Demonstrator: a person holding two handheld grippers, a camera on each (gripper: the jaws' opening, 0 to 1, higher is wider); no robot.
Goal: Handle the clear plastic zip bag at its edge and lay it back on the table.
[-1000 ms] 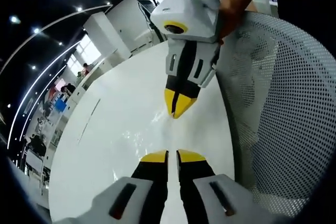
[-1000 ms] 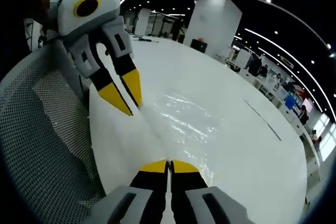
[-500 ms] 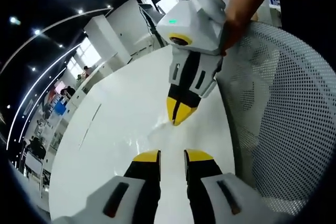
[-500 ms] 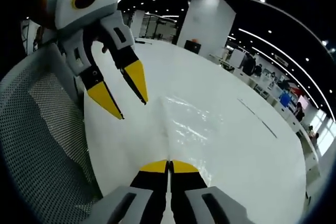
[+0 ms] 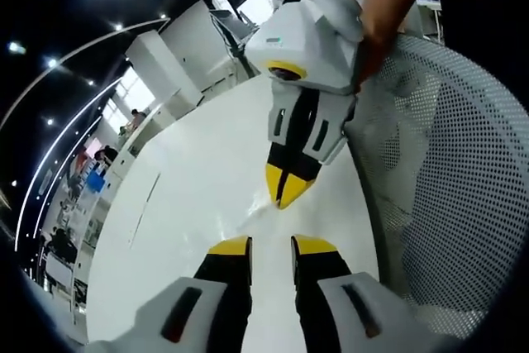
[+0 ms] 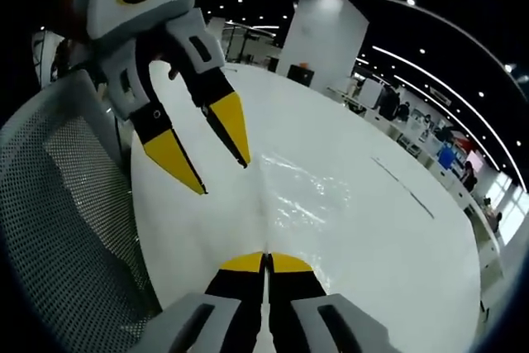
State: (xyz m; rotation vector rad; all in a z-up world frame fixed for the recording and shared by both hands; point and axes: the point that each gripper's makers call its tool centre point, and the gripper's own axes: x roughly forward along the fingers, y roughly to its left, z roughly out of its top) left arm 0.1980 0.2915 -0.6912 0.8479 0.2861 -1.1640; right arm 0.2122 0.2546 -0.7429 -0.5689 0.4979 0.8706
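The white table (image 6: 397,270) carries the clear plastic zip bag (image 6: 302,196) flat near its edge beside the mesh chair (image 5: 463,196), its long axis running away from the right gripper (image 6: 266,260). That gripper is nearer, jaws pressed together on the bag's near edge. The left gripper (image 6: 207,146) hangs just above the bag's chair-side edge, jaws spread and empty, tips pointing down
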